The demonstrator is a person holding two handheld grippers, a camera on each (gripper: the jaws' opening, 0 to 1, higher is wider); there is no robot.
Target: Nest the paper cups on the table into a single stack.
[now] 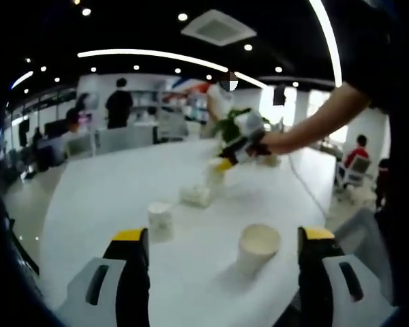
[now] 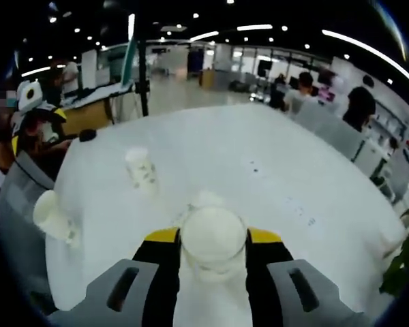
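Note:
On the white table an upright paper cup stands just ahead of my left gripper, whose jaws are wide open and empty. A second cup stands near the left jaw. Farther off another cup rests on the table. Above it a hand holds my right gripper, with a cup at its tips. In the right gripper view my right gripper is shut on that cup, over another cup. Two more cups sit to the left.
The round table's edge curves close on the right. A green plant stands at the table's side. Chairs and several people are around the room beyond the table. A thin cable runs along the table.

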